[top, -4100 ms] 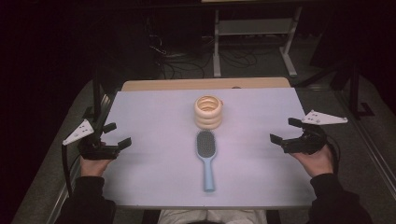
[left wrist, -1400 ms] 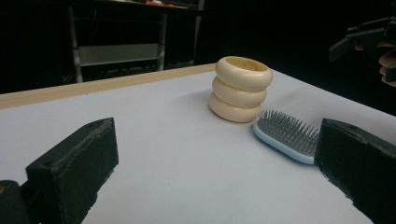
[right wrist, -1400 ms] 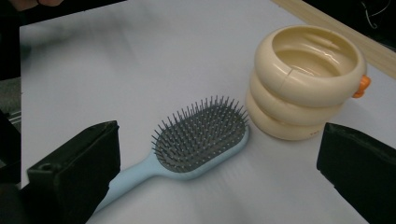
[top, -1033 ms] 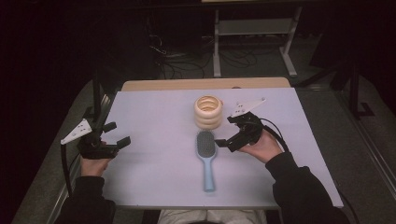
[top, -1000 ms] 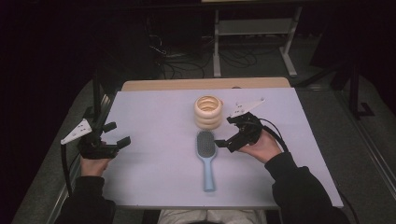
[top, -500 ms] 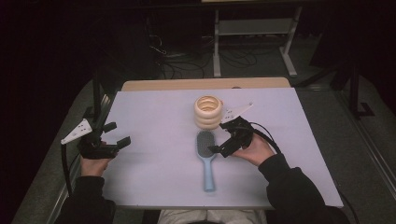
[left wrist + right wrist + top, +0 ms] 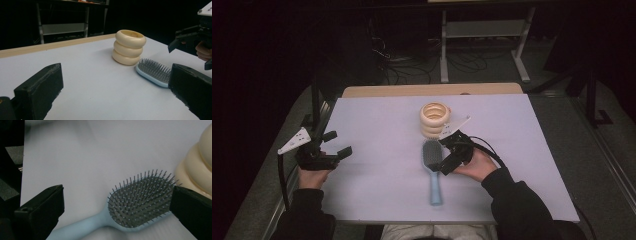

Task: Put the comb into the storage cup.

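Observation:
A light blue hairbrush (image 7: 432,165) lies bristles up in the middle of the white table (image 7: 377,125), handle toward the person. Just behind its head stands a cream holder (image 7: 435,119) made of three stacked rings. My right gripper (image 7: 439,155) is open beside the brush head, approaching from the right. In the right gripper view the jaws stand wide apart, with the brush (image 7: 140,200) between them and the holder (image 7: 197,167) at the right. My left gripper (image 7: 338,143) is open and holds nothing at the table's left side. It faces the holder (image 7: 128,50) and brush (image 7: 153,72).
A wooden strip (image 7: 432,90) runs along the table's far edge. Beyond it, a dark floor holds cables (image 7: 462,62) and a metal stand (image 7: 484,30). The right hand and its gripper (image 7: 192,40) appear at the right edge of the left gripper view.
My right gripper has travelled left from the table's right side to the brush head, staying open. The left gripper, brush and holder have not moved.

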`<state>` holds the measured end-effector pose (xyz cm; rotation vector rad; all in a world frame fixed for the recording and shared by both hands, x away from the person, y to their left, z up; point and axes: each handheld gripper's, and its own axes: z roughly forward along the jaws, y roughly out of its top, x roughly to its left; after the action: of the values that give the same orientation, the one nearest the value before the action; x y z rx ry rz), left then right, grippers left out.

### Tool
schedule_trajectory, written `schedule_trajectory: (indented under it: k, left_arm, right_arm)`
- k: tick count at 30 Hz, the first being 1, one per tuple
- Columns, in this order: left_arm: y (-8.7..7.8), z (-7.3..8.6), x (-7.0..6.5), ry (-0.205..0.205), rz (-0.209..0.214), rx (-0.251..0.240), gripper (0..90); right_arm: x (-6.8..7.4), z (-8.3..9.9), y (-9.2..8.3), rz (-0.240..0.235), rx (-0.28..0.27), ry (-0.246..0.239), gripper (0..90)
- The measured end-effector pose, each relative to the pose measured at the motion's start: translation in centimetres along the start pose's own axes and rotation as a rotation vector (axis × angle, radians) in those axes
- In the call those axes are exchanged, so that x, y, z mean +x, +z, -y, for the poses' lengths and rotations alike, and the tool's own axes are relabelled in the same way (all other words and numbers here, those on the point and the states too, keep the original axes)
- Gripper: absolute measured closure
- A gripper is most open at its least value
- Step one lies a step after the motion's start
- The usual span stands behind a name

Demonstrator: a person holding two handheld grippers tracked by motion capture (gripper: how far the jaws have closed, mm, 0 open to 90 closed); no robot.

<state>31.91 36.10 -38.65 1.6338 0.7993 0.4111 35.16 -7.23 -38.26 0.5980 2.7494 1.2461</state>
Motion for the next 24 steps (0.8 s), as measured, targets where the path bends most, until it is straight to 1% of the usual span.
schedule_trajectory:
  k: [10,17,18,23,24]
  left_arm:
    - [0.0,0.0,0.0,0.003,0.0,0.003,0.0]
    - [0.1,0.0,0.0,0.003,0.002,0.006,0.0]
    - [0.1,0.0,0.0,0.004,0.002,0.007,0.0]
    - [0.1,0.0,0.0,0.005,0.003,0.007,0.0]
    - [0.1,0.0,0.0,0.005,0.004,0.007,0.0]
  right_arm:
    - [0.8,0.0,1.0,-0.022,0.02,-0.024,0.0]
    - [1.3,0.2,2.0,-0.036,0.052,-0.033,0.0]
    - [1.5,0.3,2.3,-0.04,0.064,-0.038,0.0]
    - [1.8,0.4,2.8,-0.049,0.085,-0.05,0.0]
    - [1.9,0.4,3.0,-0.052,0.088,-0.046,0.0]
